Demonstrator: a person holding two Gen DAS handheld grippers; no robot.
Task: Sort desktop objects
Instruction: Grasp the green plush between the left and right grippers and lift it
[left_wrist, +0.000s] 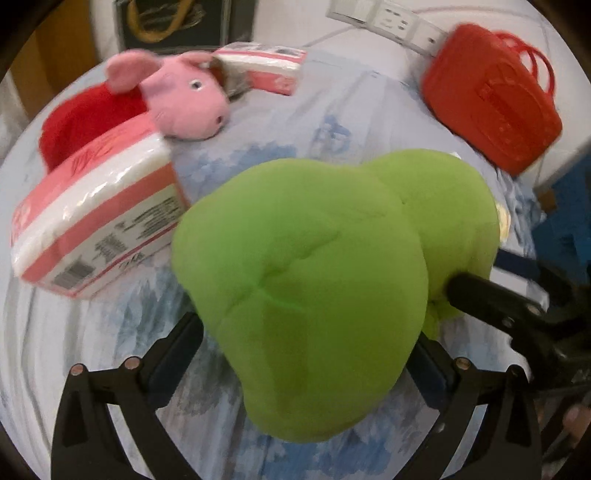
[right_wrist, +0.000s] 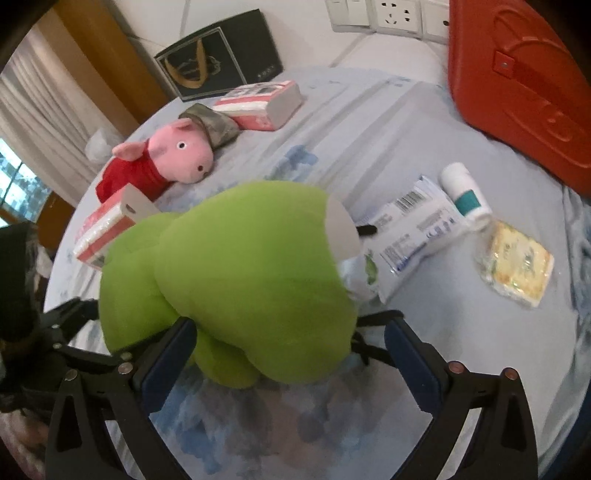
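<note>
Matt green plush toy (left_wrist: 306, 295), glossy film-wrapped tissue pack (left_wrist: 92, 221), smooth red plastic case (left_wrist: 491, 107).

Soft, even indoor light covers both fisheye views, with daylight entering through a window (right_wrist: 16, 181) at far left of the right wrist view. Motion blur smears the large green plush toy (left_wrist: 314, 295) and the pale blue patterned cloth (right_wrist: 369, 122). Straight lines bow towards dark, vignetted corners.

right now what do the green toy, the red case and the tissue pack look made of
Green toy: soft matte plush, dimpled seams, likely stuffed fabric.
Red case: rigid moulded plastic, embossed panel, thin loop handles.
Tissue pack: paper tissues in glossy clear film, judging by glare and wrinkles.
</note>
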